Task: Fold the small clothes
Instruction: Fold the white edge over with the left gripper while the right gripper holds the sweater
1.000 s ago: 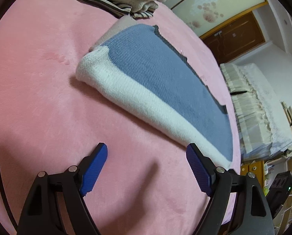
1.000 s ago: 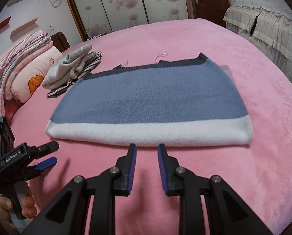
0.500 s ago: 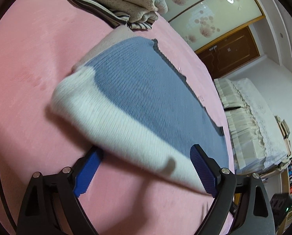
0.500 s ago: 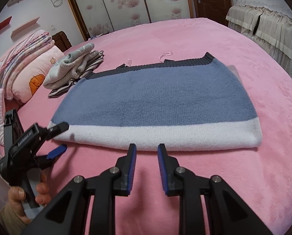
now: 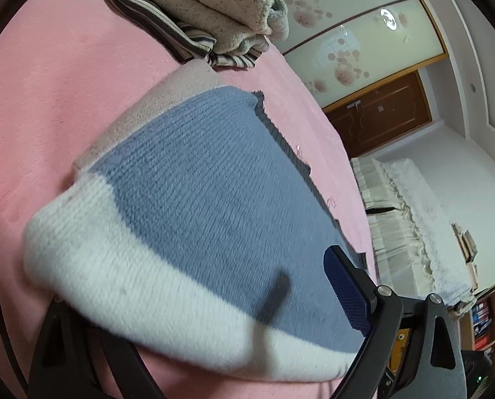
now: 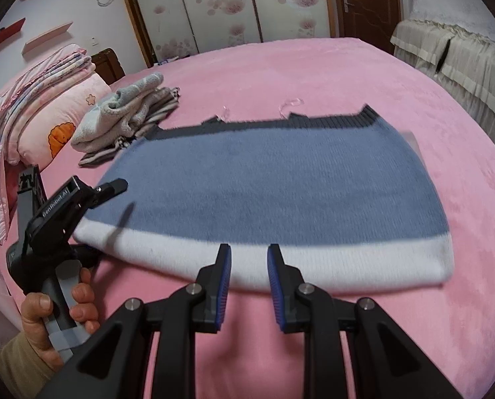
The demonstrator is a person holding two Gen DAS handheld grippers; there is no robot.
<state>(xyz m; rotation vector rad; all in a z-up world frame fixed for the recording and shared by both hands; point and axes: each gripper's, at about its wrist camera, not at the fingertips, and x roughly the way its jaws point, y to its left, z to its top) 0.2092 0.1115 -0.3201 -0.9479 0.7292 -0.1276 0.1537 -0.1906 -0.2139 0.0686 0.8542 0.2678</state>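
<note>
In your left wrist view, the blue and white knitted sweater lies folded flat on the soft pink blanket covering the bed. Your left gripper has its jaws wide apart; they have just been opening. One finger sits above the blue part. The other is hidden under the thick white edge. The sweater end is between them, but nothing squeezes it yet. If you close now, you may grab only the top layer, and the neat fold could slide open. You may also pinch the pink blanket underneath and drag it along. The pile of folded grey and striped clothes sits close behind, so a big swing could knock it.

In your right wrist view, your right gripper has its jaws a little apart, holding nothing, just in front of the sweater's white band. Your left hand holds the other gripper at the far left end. If only one end lifts, the sweater may droop and twist in the middle.
</note>
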